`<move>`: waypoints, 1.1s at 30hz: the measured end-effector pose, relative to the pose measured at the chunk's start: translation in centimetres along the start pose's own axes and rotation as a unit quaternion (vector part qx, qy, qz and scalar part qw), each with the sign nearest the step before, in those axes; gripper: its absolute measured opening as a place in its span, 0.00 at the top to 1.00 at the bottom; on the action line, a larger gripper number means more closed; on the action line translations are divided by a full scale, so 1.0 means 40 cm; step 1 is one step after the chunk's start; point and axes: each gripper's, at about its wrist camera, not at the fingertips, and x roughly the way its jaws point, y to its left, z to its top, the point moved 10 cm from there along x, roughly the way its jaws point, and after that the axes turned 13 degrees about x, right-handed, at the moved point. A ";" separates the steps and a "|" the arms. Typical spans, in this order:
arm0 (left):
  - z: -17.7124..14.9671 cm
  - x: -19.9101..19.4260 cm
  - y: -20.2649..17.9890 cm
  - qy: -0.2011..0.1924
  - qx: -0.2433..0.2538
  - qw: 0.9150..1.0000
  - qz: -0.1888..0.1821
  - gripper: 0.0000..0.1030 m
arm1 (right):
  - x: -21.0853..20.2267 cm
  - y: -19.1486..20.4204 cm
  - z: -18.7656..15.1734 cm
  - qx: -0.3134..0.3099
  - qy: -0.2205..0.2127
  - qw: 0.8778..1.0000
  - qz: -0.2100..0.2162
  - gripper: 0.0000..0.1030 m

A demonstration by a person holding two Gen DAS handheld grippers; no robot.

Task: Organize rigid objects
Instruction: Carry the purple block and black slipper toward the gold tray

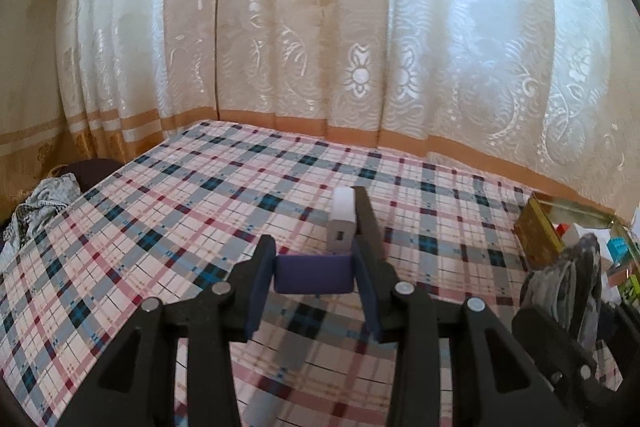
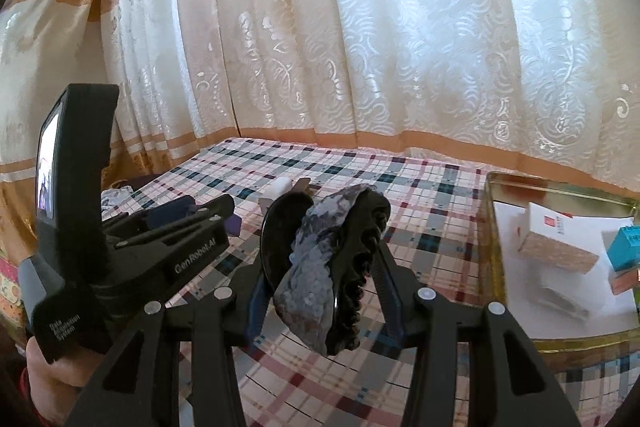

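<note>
- On the checked tablecloth (image 1: 168, 211), left wrist view: the left gripper (image 1: 314, 273) is closed partway on a purple block (image 1: 314, 274), its pads pressing both ends; the block is lifted clear of the cloth.
- Just beyond the block stands a white charger (image 1: 342, 223), close beside the gripper's right finger.
- At the right edge appear a gold tin (image 1: 538, 231) and the grey-and-black hair claw (image 1: 568, 279) carried by the other gripper.
- A patterned curtain (image 1: 320, 27) hangs behind the table; crumpled cloth (image 1: 40, 207) lies at the left.
- Right wrist view: the right gripper (image 2: 320, 279) is closed partway on the hair claw (image 2: 320, 267), held above the cloth.
- The gold tin (image 2: 490, 227) lies open to the right, holding a white-and-tan box (image 2: 556, 239) and a teal box (image 2: 624, 243) on white paper.
- At left, the person's hand (image 2: 48, 383) holds the left gripper (image 2: 180, 211).
</note>
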 end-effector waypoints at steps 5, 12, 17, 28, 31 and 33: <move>-0.004 -0.012 -0.035 0.002 0.006 1.000 0.000 0.62 | -0.023 -0.028 0.001 0.005 -0.002 1.000 -0.003 0.51; 0.000 -0.036 -0.079 -0.005 0.017 1.000 -0.002 0.62 | -0.058 -0.059 0.014 0.002 -0.015 1.000 -0.005 0.51; 0.010 -0.051 -0.105 -0.008 0.022 1.000 0.000 0.62 | -0.078 -0.093 0.019 0.006 -0.019 1.000 -0.008 0.51; 0.042 -0.093 -0.179 -0.023 0.032 0.999 -0.014 0.62 | -0.123 -0.152 0.041 0.006 -0.037 0.999 -0.018 0.51; 0.051 -0.106 -0.204 -0.028 0.032 0.999 -0.021 0.62 | -0.136 -0.169 0.049 0.007 -0.042 0.999 -0.020 0.51; 0.055 -0.114 -0.220 -0.031 0.032 0.999 -0.025 0.62 | -0.146 -0.178 0.053 0.008 -0.046 0.999 -0.020 0.51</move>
